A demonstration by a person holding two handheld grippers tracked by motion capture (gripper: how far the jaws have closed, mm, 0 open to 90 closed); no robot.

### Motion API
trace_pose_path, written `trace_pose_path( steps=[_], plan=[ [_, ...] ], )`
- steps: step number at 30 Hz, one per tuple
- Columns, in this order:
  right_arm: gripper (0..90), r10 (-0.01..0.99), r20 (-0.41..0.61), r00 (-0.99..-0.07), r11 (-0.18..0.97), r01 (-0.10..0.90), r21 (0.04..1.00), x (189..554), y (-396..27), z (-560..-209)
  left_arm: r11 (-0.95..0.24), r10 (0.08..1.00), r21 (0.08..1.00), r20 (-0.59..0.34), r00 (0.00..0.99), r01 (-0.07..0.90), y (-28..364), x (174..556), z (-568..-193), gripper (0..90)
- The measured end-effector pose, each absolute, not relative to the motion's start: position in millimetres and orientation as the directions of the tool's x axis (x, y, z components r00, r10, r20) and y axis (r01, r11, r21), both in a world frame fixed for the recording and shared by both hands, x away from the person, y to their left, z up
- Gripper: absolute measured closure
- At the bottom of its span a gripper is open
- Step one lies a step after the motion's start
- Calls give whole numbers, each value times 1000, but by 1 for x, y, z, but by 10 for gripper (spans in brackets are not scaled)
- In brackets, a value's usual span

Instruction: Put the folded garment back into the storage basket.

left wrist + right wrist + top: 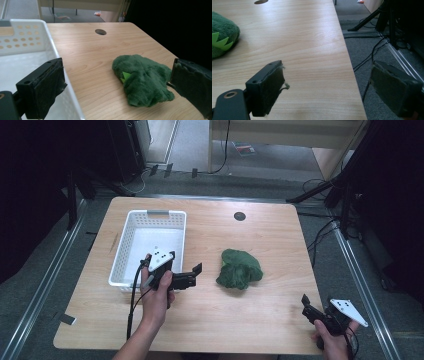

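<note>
A green plush toy (pixel 239 269) lies on the wooden table (pixel 260 320), right of centre. A white perforated basket (pixel 148 245) stands empty at the left. My left gripper (pixel 192 276), held in a hand, sits at the basket's near right corner and points toward the toy. In the left gripper view it (pixel 117 72) is open, with the basket rim (pixel 57 57) by one jaw and the toy (pixel 142 80) ahead between the jaws, untouched. My right gripper (pixel 310 307) is open and empty at the table's near right corner, one jaw past the edge (pixel 327 72); the toy (pixel 222 35) lies far left.
A round cable hole (pixel 239 216) is in the table near its far edge. Stand legs and cables (pixel 374 27) lie on the grey floor to the right of the table. Bare wood spans the front of the table between both hands.
</note>
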State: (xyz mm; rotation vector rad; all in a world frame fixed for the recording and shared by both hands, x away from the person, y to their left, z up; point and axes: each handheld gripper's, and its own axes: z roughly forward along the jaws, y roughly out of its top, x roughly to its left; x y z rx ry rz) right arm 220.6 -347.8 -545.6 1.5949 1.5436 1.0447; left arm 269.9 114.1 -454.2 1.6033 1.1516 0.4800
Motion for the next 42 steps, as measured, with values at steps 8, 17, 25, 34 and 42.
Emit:
trace_pose_path(
  steps=[8,17,25,34,42],
  plan=[
    [127,995,96,-22,-76,456,887,221,-348,-546,7,844,895,-244,478,445,92,279,-454,2],
    [128,995,93,-24,-72,452,889,220,-348,-546,-12,850,886,-235,471,464,62,286,-462,0],
    [128,995,96,-24,-74,454,888,220,-348,-546,-35,846,870,-236,478,492,38,297,-476,0],
    [127,995,97,-26,-75,454,888,220,-348,-546,-99,834,834,-227,502,542,16,308,-496,0],
    [128,995,95,-27,-73,452,889,221,-348,-546,-144,839,803,-211,501,579,-7,316,-516,0]
  ],
)
